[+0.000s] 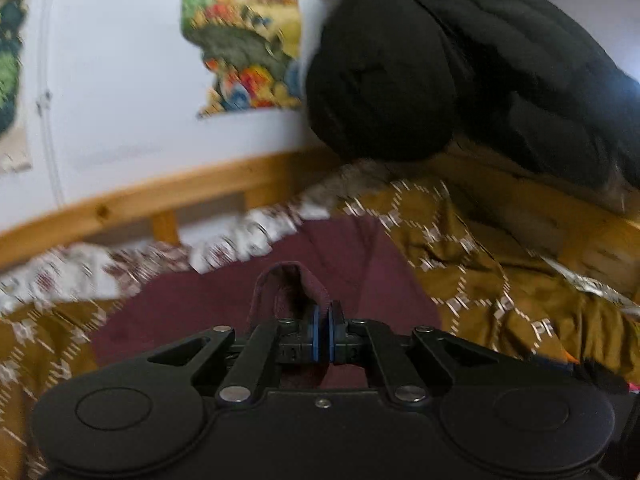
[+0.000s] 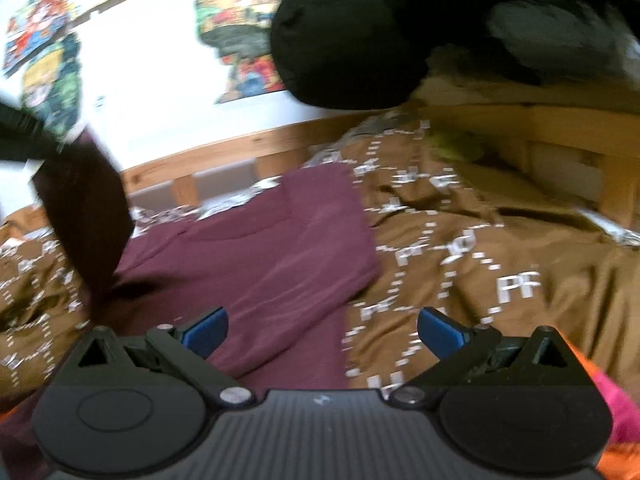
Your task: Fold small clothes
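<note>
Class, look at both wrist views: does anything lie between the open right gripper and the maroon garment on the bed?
Nothing visible does. The right gripper is open just above the maroon garment, with only air between. The left gripper is shut on a fold of it.

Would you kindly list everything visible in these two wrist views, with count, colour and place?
maroon shirt: one, dark maroon, lying on the bedspread, one edge lifted at left
bedspread: one, brown with white pattern, covering the bed
bed frame: one, light wood, behind the bedspread
black bundle: one, black padded fabric, at the head of the bed
posters: several, multicoloured, on the white wall
orange and pink fabric: one patch, near right edge
left gripper: one, black with blue pads, shut on a fold of the maroon shirt
right gripper: one, black with blue pads, open above the shirt
</note>
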